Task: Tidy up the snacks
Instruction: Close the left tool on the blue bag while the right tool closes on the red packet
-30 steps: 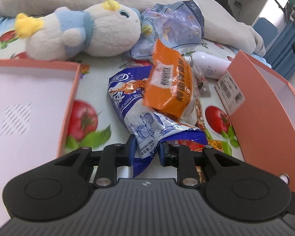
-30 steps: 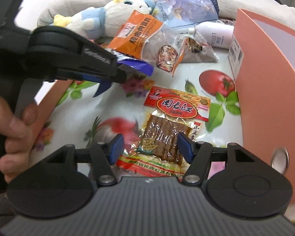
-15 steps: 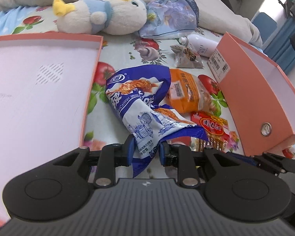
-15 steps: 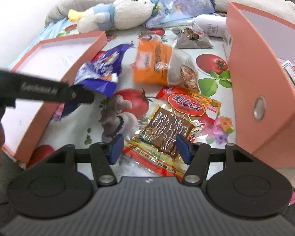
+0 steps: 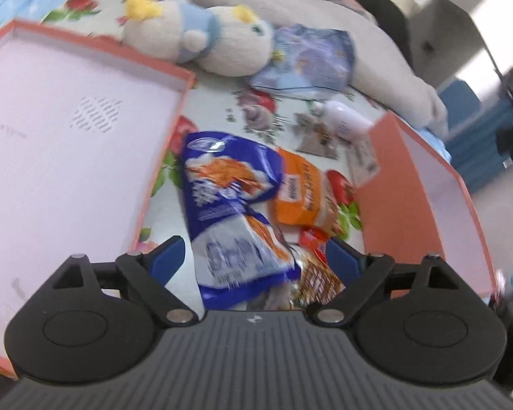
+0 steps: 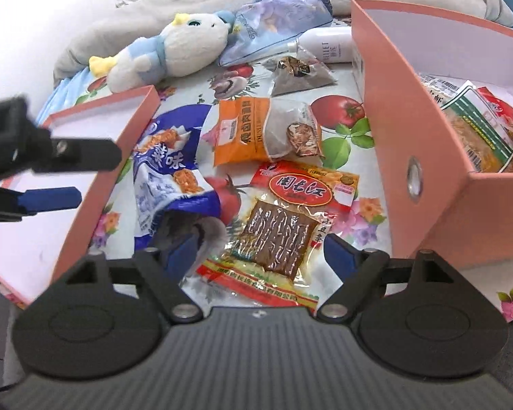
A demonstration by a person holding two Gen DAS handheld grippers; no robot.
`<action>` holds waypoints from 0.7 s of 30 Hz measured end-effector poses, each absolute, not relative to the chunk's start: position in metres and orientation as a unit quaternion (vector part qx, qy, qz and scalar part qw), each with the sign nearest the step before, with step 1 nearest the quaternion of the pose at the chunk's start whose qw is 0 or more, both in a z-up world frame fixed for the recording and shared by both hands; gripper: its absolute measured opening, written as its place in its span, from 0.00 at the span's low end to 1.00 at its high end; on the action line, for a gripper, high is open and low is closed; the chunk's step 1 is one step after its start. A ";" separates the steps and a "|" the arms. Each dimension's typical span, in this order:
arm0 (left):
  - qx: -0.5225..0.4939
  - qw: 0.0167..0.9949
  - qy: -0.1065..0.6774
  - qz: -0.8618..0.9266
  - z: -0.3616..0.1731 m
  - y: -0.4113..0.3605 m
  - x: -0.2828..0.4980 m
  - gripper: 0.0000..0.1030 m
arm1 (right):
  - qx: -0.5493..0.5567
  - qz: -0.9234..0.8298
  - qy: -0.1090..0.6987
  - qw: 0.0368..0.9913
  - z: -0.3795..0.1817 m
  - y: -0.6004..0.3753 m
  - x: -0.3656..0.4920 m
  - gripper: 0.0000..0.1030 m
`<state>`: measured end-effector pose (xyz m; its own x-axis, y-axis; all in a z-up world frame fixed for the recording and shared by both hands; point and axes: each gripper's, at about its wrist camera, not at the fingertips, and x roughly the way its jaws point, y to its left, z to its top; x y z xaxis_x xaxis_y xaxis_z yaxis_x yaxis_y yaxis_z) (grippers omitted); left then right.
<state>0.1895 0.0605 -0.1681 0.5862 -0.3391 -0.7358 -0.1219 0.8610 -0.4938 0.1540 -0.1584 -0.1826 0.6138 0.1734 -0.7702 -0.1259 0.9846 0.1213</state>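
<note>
My left gripper (image 5: 254, 259) is opening wide, and the blue-and-white snack bag (image 5: 232, 205) lies loose on the cloth below and between its jaws, untouched by the pads. In the right wrist view the left gripper (image 6: 82, 174) hangs over the lid's edge, with the blue-and-white snack bag (image 6: 167, 177) beside it. My right gripper (image 6: 261, 254) is opening too. Between its jaws lies a red pack of brown tofu strips (image 6: 284, 225), flat and apart from both pads. An orange pack (image 6: 256, 133) sits behind it.
A shallow pink-lined box lid (image 6: 85, 205) lies at the left. A tall salmon box (image 6: 410, 119) at the right holds several packs (image 6: 478, 130). Behind are a plush toy (image 6: 174, 51), a pale blue bag (image 6: 277, 13), a white bottle (image 6: 328, 46) and a small grey pack (image 6: 301, 75).
The left gripper let go of the blue-and-white bag and spread its jaws wide; the bag dropped onto the cloth beside the lid. The right gripper's jaws widened around the tofu pack.
</note>
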 end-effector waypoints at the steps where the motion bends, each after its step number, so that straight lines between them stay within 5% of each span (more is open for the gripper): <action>1: -0.260 0.850 0.454 -0.056 -0.172 0.061 0.194 0.89 | 0.026 0.075 0.432 0.898 -0.185 -0.157 0.155 0.81; 21: -0.229 0.839 0.492 -0.024 -0.210 0.036 0.229 0.90 | -0.047 0.092 0.424 0.900 -0.210 -0.139 0.169 0.85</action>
